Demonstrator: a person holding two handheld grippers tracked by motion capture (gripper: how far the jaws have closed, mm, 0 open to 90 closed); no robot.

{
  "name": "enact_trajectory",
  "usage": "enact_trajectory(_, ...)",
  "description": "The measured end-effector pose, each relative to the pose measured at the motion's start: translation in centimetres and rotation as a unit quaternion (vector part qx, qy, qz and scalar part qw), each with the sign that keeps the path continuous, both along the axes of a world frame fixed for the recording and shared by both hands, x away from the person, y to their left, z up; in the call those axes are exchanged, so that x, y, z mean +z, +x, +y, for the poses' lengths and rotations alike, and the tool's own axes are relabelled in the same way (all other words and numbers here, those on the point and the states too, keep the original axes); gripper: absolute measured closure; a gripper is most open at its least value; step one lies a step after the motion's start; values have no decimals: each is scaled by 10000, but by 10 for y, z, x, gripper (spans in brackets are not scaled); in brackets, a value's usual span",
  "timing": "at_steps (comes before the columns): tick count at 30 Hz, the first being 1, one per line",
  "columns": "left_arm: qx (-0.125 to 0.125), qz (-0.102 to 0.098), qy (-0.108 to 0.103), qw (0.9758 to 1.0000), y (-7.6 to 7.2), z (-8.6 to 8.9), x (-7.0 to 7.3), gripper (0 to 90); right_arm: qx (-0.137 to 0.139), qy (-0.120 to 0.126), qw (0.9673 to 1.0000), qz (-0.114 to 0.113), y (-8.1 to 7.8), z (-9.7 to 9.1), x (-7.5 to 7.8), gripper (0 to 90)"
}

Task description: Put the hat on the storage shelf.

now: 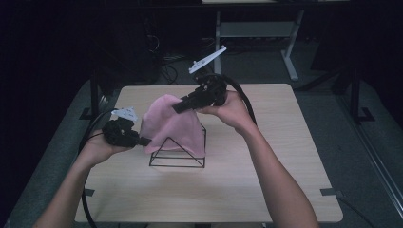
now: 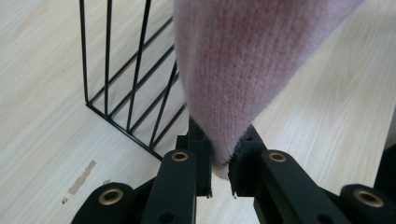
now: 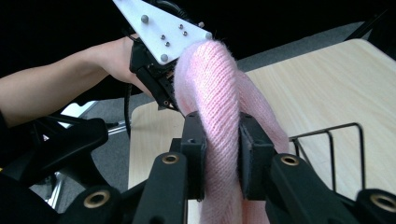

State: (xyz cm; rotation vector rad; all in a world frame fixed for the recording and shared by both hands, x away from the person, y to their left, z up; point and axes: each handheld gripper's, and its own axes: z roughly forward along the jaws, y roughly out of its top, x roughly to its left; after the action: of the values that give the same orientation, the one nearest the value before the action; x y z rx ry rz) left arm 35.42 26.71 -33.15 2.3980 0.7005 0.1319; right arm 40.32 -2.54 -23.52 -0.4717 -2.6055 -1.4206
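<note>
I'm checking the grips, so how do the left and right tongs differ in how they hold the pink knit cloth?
The left tongs pinch a low corner of the pink knit cloth near the table; the right tongs clamp a thick fold at its raised top. The left sits lower, the right higher above the wire rack. Both are shut on it.

— High view: overhead, facing forward and down across the pale wooden table (image 1: 266, 190), far off?
— Yes. Gripper views: close along black jaws; sharing the pink knitted cloth (image 2: 243, 70) and black wire rack (image 3: 336, 140).
</note>
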Motion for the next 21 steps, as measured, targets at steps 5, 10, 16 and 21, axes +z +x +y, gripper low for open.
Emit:
enact_trajectory(5, -37, 0, 127, 9999, -3, -1, -9, 813, 65, -28, 9999, 132, 2, 3, -12, 724)
enact_trajectory(10, -34, 76, 213, 9997, -4, -1, -17, 813, 123, -57, 9997, 220, 3, 4, -22, 728)
enact_trajectory(16, -1, 97, 327, 9994, -4, -2, -23, 811, 137, -95, 9994, 296, 2, 6, -29, 724)
enact_trajectory(21, -25, 86, 415, 9991, -3, -3, -28, 807, 170, -138, 9990, 379, 1, 6, -35, 720)
